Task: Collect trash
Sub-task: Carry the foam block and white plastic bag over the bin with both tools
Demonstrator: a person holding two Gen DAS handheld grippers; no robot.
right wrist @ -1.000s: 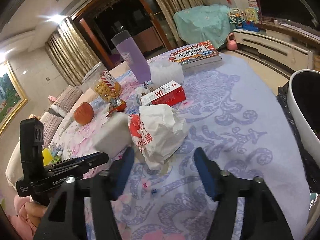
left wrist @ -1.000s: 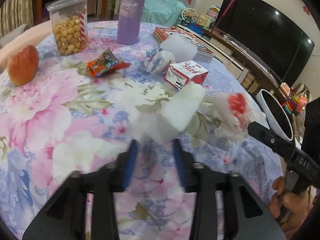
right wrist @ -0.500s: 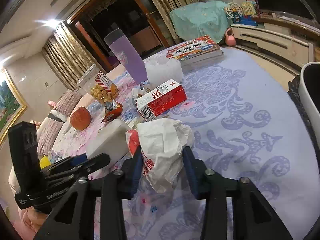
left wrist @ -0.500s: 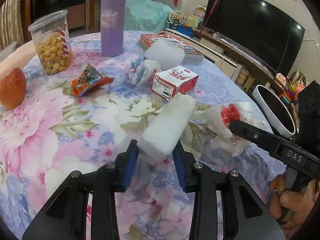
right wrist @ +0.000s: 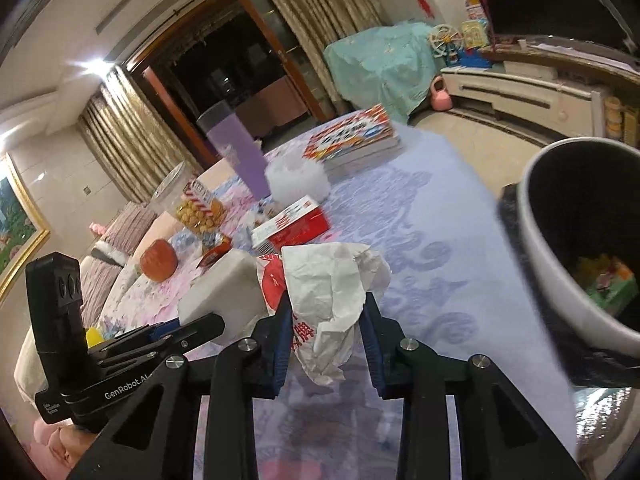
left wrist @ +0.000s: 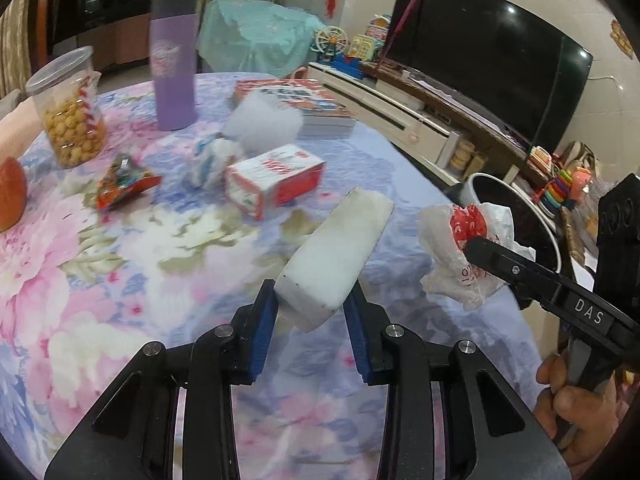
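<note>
Gripping both pieces off the floral tablecloth (left wrist: 100, 272): left gripper (left wrist: 311, 312) clenched on the white foam block (left wrist: 340, 256), right gripper (right wrist: 325, 322), jaws just closed in, pinching the crumpled white paper bag (right wrist: 328, 280), with the dark bin (right wrist: 576, 232) near, past the table edge.

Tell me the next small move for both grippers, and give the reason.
Probably carry both loads across to the white bin and stop above its mouth. The left gripper is clamped on the white foam block, the right gripper on the crumpled paper bag, and both pieces appear lifted off the table. The bin stands open beside the table edge, already holding some rubbish.
</note>
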